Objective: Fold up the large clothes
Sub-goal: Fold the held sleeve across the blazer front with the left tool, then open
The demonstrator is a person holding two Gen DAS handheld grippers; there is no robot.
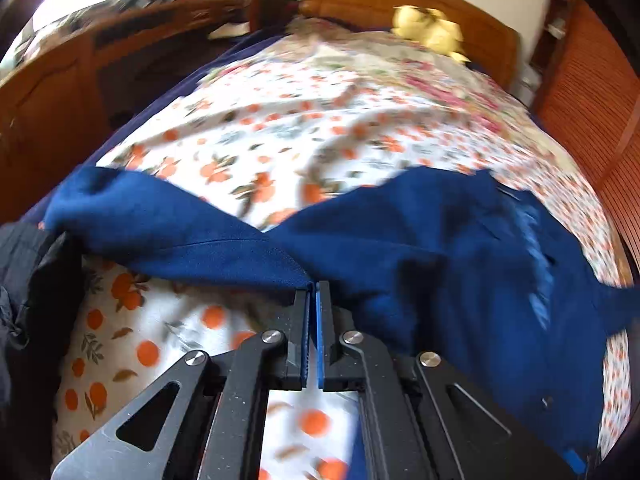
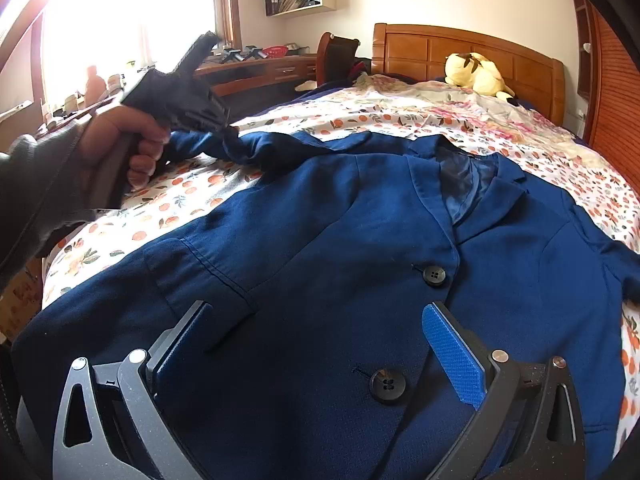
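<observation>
The blue blazer is lying face up on the bed, its two front buttons fastened, lapels and lining showing toward 12 o'clock, so the body is spread out but not yet folded. The left gripper is pinching the end of one sleeve with its fingers pressed together on the cloth; in the right wrist view that sleeve is bunching at about 10 o'clock of the blazer, where the left gripper is holding it just above the floral sheet. The right gripper is hovering over the lower front of the blazer, near the bottom button, fingers spread wide and gripping nothing. Judging from this, the folding is only beginning: the first sleeve seems to be mid-fold, while the other sleeve at 3 o'clock and the body folds are all remaining
</observation>
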